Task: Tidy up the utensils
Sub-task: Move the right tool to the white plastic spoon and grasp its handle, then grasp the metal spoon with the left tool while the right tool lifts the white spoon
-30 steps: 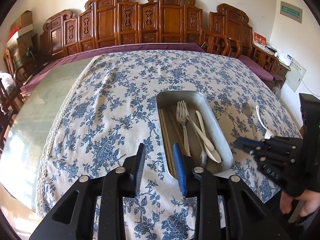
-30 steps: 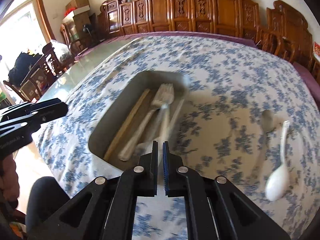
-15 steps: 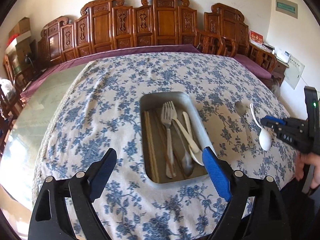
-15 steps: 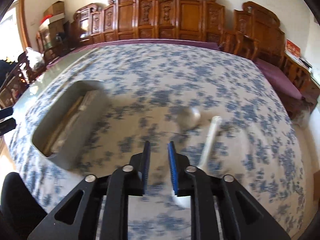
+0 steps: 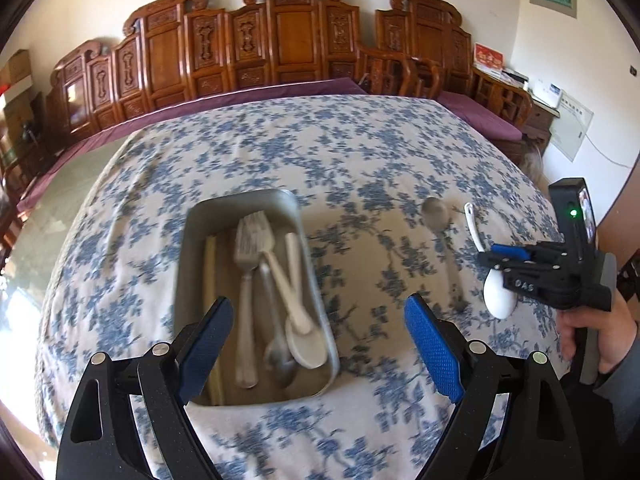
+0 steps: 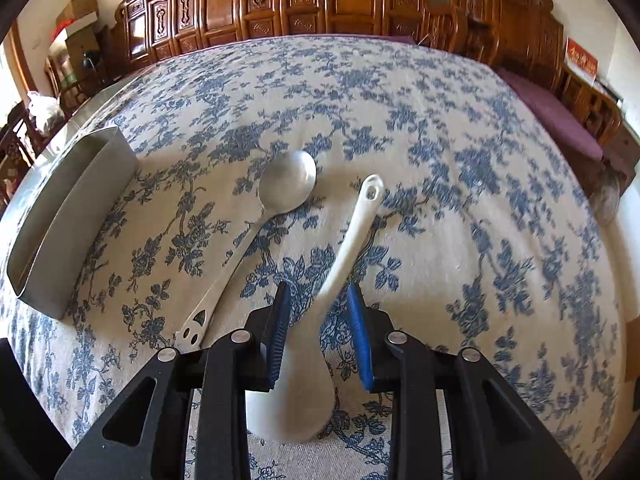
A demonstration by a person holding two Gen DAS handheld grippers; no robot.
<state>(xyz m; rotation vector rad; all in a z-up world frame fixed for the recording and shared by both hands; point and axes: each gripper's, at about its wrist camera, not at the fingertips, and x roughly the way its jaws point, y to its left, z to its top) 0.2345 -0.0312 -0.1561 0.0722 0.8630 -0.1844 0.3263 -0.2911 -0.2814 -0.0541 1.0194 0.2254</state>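
Two spoons lie loose on the bench [image 6: 460,128], right of the metal tray [image 6: 68,208]; left hand-held gripper [image 5: 318,344] hangs wide open over it; right hand-held gripper [image 6: 318,332] stands open astride the white ceramic spoon [image 6: 320,320], metal spoon [image 6: 256,224] just left; I'd close squarely on the neck above the bowl, lest it pivot.

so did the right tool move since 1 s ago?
Yes. The right tool went from the metal tray rightward to straddle the white ceramic spoon; the tray now sits far left in its view.
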